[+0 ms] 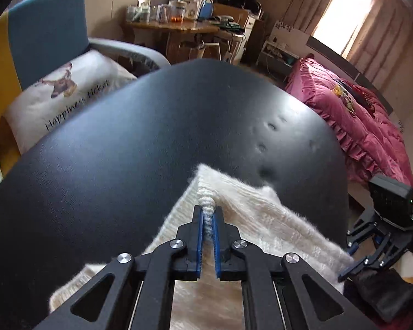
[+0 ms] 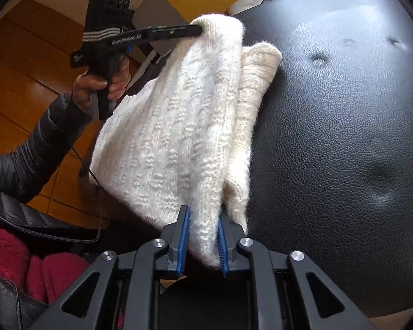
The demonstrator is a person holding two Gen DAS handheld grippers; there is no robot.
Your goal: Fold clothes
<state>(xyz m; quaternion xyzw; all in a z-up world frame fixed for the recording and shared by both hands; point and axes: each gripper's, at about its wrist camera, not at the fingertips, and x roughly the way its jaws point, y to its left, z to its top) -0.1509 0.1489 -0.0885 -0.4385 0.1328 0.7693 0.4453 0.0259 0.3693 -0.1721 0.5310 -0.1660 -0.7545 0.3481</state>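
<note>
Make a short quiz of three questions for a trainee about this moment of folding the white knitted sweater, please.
1. True or false: both grippers are shut on the sweater.
2. The surface under the sweater is: A) black leather B) bare wood C) glass.
3. Which hand shows in the right wrist view?

Key: 1 true: left gripper and right gripper each pinch knit. 2 A. 3 The left hand, on its handle.

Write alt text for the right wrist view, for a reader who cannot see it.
Both grippers pinch a cream knit sweater above a black padded surface: the right gripper near, the left gripper far, in a hand.
</note>
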